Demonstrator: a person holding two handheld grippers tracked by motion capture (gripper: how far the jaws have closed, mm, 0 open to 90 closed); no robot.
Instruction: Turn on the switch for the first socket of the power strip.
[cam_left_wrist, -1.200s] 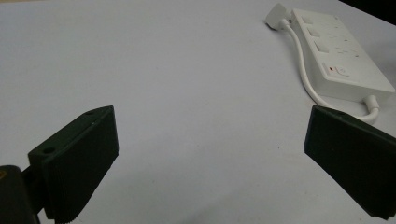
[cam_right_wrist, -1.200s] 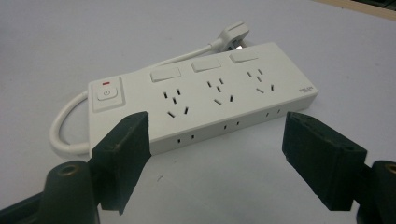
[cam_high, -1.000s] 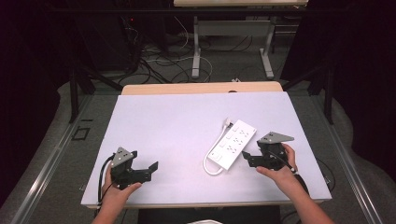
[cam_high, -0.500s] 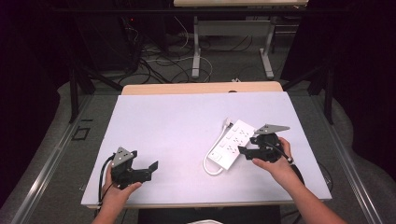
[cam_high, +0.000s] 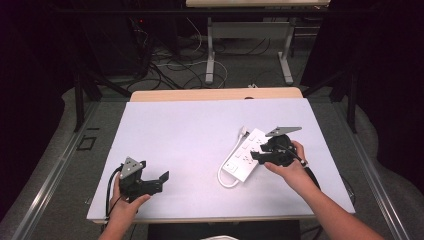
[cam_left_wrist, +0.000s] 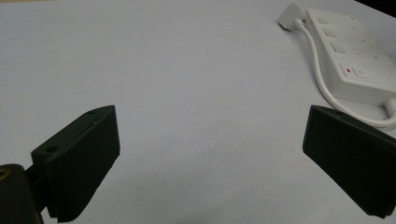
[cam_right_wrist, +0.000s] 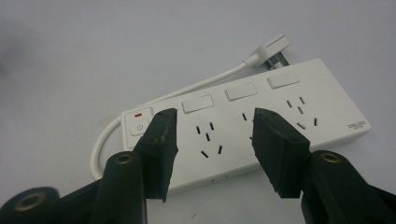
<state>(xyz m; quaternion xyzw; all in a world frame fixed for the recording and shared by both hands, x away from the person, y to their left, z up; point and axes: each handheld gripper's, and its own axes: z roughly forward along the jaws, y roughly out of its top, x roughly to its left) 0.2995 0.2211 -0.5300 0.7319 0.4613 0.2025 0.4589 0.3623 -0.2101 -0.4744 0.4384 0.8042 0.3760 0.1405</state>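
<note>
A white power strip (cam_high: 244, 159) lies on the right half of the white table (cam_high: 190, 130), its cord looped at the near end and its plug (cam_high: 244, 131) at the far end. My right gripper (cam_high: 257, 157) hovers just above the strip, open. In the right gripper view the jaws straddle the strip's (cam_right_wrist: 327, 116) sockets, beside the power button (cam_right_wrist: 139, 127), with nothing between them (cam_right_wrist: 215, 122). The plug (cam_right_wrist: 275, 49) lies behind the strip. My left gripper (cam_high: 161, 181) rests near the front left edge, wide open (cam_left_wrist: 210, 158) and empty. From there the strip (cam_left_wrist: 359, 56) lies far off to the right.
A wooden tabletop edge (cam_high: 215, 94) shows behind the white table. Beyond it, cables and metal table legs (cam_high: 210, 55) stand on the dark floor. The person's forearms enter from the bottom.
My right gripper has moved left and forward from beside the power strip to over its sockets. The left gripper has stayed put.
</note>
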